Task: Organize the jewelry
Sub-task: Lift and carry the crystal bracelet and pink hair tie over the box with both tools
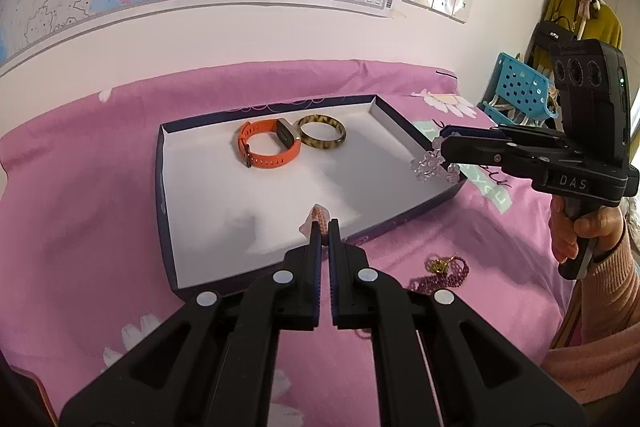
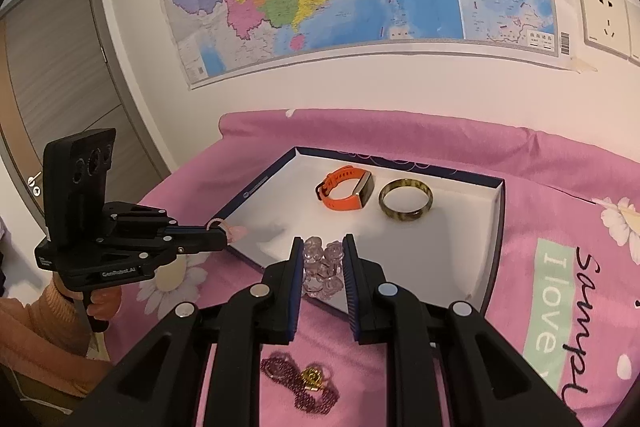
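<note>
Left view: left tool (image 1: 325, 227) at bottom center pinches a pink bracelet (image 1: 319, 217) over the box (image 1: 168, 187); watch (image 1: 269, 143) and bangle (image 1: 322, 131) lie mid-frame.

Right view: right tool (image 2: 322, 254) at lower center grips a crystal bracelet (image 2: 323, 267); bead necklace (image 2: 300, 379) on the bed (image 2: 560, 187) below.

The box tray (image 2: 494, 227) is showing a matt white paper lining inside dark card walls. The orange watch strap (image 2: 340, 193) is looking like matt rubbery plastic, its case (image 2: 365, 189) gleaming like metal. The mottled bangle (image 2: 406, 205) is shining glossy and smooth. The clear flower-bead bracelet (image 2: 322, 269) is glinting like translucent plastic or glass. The pink bedsheet (image 2: 560, 187) is lying as soft printed cloth. The purple bead necklace (image 2: 296, 379) is glistening, with a gold-toned metal piece.
</note>
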{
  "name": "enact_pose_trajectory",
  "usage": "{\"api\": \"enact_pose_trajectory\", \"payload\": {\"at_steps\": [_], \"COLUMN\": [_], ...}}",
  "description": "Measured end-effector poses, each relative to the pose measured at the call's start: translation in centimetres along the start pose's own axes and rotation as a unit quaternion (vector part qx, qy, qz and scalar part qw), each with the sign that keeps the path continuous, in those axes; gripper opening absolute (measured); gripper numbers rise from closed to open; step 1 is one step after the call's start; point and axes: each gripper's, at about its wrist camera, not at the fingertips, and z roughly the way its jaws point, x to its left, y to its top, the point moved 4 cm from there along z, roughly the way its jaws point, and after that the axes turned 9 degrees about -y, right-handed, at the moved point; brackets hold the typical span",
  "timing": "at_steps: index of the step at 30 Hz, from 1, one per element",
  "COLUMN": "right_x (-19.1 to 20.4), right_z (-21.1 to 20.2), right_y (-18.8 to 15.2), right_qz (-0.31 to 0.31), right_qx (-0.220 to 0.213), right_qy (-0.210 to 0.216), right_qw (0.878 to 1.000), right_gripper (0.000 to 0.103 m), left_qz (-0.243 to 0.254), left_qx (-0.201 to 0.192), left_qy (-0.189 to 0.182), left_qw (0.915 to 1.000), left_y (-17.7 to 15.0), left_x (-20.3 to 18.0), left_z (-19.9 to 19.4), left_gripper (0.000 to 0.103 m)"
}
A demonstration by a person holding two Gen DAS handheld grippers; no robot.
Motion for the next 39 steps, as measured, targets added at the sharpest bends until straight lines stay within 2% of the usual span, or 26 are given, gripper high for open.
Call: {"api": "enact_pose_trajectory", "payload": {"at_steps": [17, 39], "right_x": [-1.5, -2.3], "right_z": [2.3, 6.1], "right_y": [1.2, 2.9], "right_qz": [0.007, 0.009], "right_qx": [0.013, 0.032], "right_qy": [-0.012, -0.016], "right_qw": [1.0, 0.999], "right_gripper": [0.017, 0.017], "left_qz": [0.004, 0.0], "left_qx": [-0.002, 0.016], "left_qy": [0.003, 0.017], "left_qw": [1.0, 0.9997], "left_y": [1.7, 3.5], "left_x": [0.5, 2.1], "left_z": [1.1, 4.0], "left_gripper": [0.004, 0.004]}}
